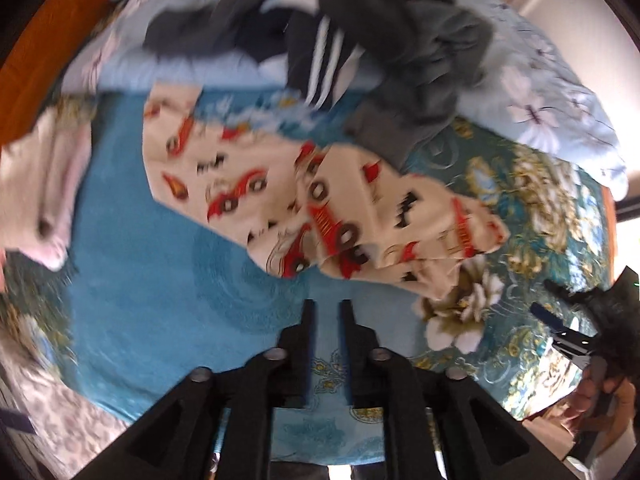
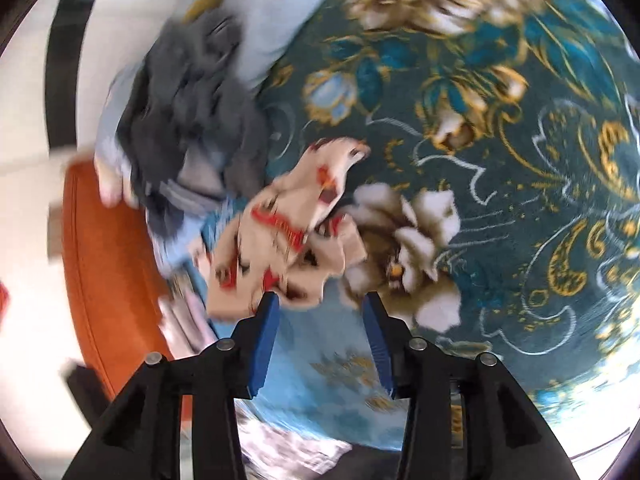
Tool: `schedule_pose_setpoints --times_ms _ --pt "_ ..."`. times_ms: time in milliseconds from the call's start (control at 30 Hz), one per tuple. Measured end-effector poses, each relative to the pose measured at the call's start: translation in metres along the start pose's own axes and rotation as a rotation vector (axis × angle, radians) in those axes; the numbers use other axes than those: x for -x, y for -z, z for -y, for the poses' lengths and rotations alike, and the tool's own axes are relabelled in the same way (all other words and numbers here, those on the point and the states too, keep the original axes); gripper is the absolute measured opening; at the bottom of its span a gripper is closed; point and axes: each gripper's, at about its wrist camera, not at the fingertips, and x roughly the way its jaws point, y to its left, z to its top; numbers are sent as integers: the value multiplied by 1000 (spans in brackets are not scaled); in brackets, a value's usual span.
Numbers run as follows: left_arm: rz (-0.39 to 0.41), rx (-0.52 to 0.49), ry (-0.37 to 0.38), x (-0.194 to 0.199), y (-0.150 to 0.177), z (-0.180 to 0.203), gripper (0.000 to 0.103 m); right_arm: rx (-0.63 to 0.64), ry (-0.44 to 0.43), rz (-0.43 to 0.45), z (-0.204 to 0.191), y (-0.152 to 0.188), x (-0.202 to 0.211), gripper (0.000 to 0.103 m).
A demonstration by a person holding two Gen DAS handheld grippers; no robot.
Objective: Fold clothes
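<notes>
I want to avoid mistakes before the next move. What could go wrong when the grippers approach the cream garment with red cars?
1. The car-print garment lies bunched with overlapping layers, so a gripper may pinch several layers and fold it crookedly.
2. The dark grey clothes overlap its far edge and could be dragged along.
3. The left gripper is nearly closed, so it may push the fabric instead of gripping it; the right gripper is open.

Both wrist views angled down, near, sharing car-print garment
</notes>
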Motion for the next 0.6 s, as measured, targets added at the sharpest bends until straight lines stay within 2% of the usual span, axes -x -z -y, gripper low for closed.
schedule_pose_setpoints --times_ms 67,133,200,333,433,500,567,600 --pt "-17 13 18 -20 1 -2 33 -91 -33 18 8 -10 -10 53" --pt "-47 43 40 -42 1 -3 34 -180 -69 14 14 -19 -23 53" --pt "-82 117 81 -63 0 -9 34 -265 -106 -21 20 -28 -41 53" --pt "-123 270 130 -97 -5 -22 34 -338 -107 -5 22 -44 -68 53" --pt "-129 329 175 -108 -9 -26 34 -386 -118 1 22 -53 -86 51" --pt "-128 379 204 -112 -11 -29 35 -412 -125 4 22 -58 -96 40" --pt "-126 425 226 -114 -13 -31 35 -429 -133 5 21 -59 -102 12" --pt "-123 441 228 -115 -13 -32 35 -432 -143 7 18 -61 -104 7"
